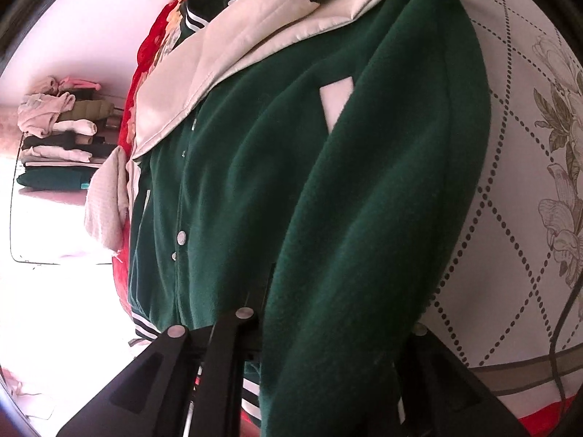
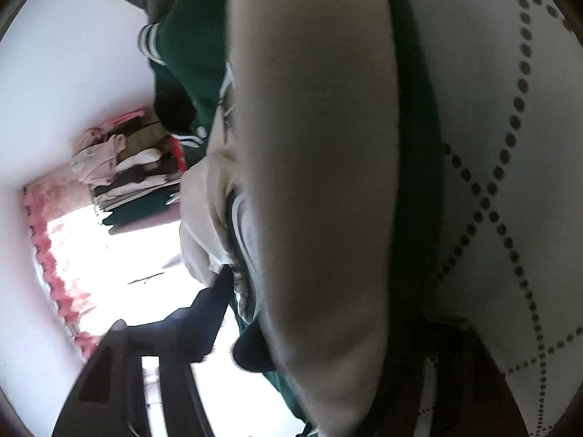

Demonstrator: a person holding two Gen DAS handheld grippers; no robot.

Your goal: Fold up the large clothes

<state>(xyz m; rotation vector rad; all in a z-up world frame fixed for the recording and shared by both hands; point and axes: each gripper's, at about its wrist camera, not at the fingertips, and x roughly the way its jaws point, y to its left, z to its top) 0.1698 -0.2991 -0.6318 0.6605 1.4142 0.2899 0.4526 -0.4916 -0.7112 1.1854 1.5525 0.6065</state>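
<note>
A dark green varsity jacket [image 1: 255,182] with snap buttons, striped cuffs and cream sleeves [image 1: 226,54] lies spread on a quilt [image 1: 510,218]. My left gripper [image 1: 309,291] sits at the jacket's near side, shut on a raised fold of the green cloth that hides most of both fingers. In the right wrist view a cream sleeve [image 2: 309,145] fills the middle, blurred and very close. It runs between the fingers of my right gripper [image 2: 320,309]. The black left finger [image 2: 211,309] stands just beside the striped cuff [image 2: 242,233], with daylight showing between it and the sleeve. The other finger is lost in shadow.
The quilt [image 2: 492,145] is white with dotted diamond lines and flower prints. A red floral blanket [image 1: 145,54] and a cream knit cloth [image 1: 105,204] lie along the jacket's far edge. A stack of folded clothes [image 1: 58,138] stands by the wall, next to a bright window [image 2: 127,255].
</note>
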